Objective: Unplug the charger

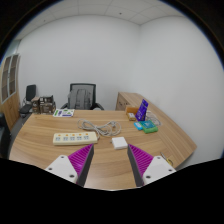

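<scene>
A white charger block lies on the wooden table, just ahead of my fingers and a little right of centre. Its white cable curls back toward a white power strip that lies further left on the table. My gripper is open and empty, held above the table's near part, with the purple pads wide apart. Nothing stands between the fingers.
A blue and green box with a purple item stands at the table's right side. Small dark items lie at the far edge. Black office chairs stand behind the table, with a wooden cabinet by the white wall.
</scene>
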`<state>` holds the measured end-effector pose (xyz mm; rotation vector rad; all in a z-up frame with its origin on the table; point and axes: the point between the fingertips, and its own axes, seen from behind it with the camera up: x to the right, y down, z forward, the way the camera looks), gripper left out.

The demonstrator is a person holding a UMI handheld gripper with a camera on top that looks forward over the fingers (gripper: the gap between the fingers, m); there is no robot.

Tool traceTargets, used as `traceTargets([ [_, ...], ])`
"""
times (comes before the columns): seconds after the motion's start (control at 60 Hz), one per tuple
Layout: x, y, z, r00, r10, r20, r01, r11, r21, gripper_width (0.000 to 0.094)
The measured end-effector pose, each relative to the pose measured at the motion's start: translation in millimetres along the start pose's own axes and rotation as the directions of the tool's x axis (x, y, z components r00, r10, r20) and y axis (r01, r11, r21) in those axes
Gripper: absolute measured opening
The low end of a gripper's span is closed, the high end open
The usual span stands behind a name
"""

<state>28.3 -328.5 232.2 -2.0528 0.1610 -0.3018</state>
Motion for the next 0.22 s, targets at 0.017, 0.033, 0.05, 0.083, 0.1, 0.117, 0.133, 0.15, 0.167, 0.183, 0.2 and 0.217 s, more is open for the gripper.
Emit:
traceTargets([
  [0.017,0,0,-2,1.0,0.001,0.001,-0.001,1.0,-0.001,0.0683],
  [0.033,-1,0,-4,1.0,0.003,0.002,-0.003,1.0,-0.003,0.0683],
  [0.05,-1,0,-5,1.0,0.004,0.003,-0.004,1.0,-0.004,0.0684],
  [0.083,-1,0,-8,1.0,0.004,0.001,-0.004,1.0,-0.004,0.0684],
  [0.1,0,-1,-9,1.0,0.002,-0.001,-0.002,1.0,-0.002,0.0684],
  [0.117,-1,-1,-10,1.0,0.001,-0.002,-0.001,1.0,0.0,0.0684],
  [0.133,0,-2,-10,1.0,-0.001,-0.002,0.001,1.0,0.002,0.0683],
  [0.15,-1,-3,-11,1.0,-0.004,-0.002,0.004,1.0,0.002,0.0681],
  [0.167,-1,-3,-12,1.0,-0.008,-0.002,0.008,1.0,0.002,0.0682],
  [0.183,-2,-3,-12,1.0,-0.011,0.0,0.011,1.0,0.001,0.0682],
  [0.2,-5,-3,-12,1.0,-0.014,-0.001,0.014,1.0,0.0,0.0681],
  [0.217,-6,-2,-12,1.0,-0.017,0.001,0.017,1.0,-0.001,0.0682],
])
